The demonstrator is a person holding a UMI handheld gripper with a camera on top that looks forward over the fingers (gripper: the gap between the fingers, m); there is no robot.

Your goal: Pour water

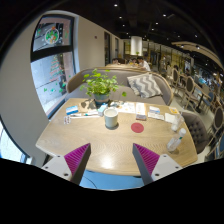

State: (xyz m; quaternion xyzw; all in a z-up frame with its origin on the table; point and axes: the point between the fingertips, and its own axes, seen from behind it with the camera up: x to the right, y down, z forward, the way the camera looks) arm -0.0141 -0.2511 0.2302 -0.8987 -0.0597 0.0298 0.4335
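Your claw [110,160] stands wide open with nothing between its two fingers; both pink pads [76,157] show, one on each finger, and they hang above the near edge of the wooden surface [70,138]

Take the one white cup [110,118] as your landmark: it sits upright near the middle of the surface, well beyond the fingers and roughly on the line between them. You cannot tell from here whether it holds water, and you cannot make out a separate jug or bottle for pouring

Just right of the cup lies one round red coaster [137,127]. Behind the cup stands one potted green plant [99,84], leafy and upright. Left of the cup lie some flat papers or books [80,112], too small to count surely. Further right of the cup, past the coaster, sits a cluster of small pale objects [172,123] that you cannot identify

Nothing stands between the fingers and the cup

Behind the plant is one grey sofa [140,84] carrying a striped cushion [147,85]. Left of the cup and high on the wall hangs a large framed poster [50,58]. Far beyond the cup the room runs deep, with ceiling lights [150,20] overhead
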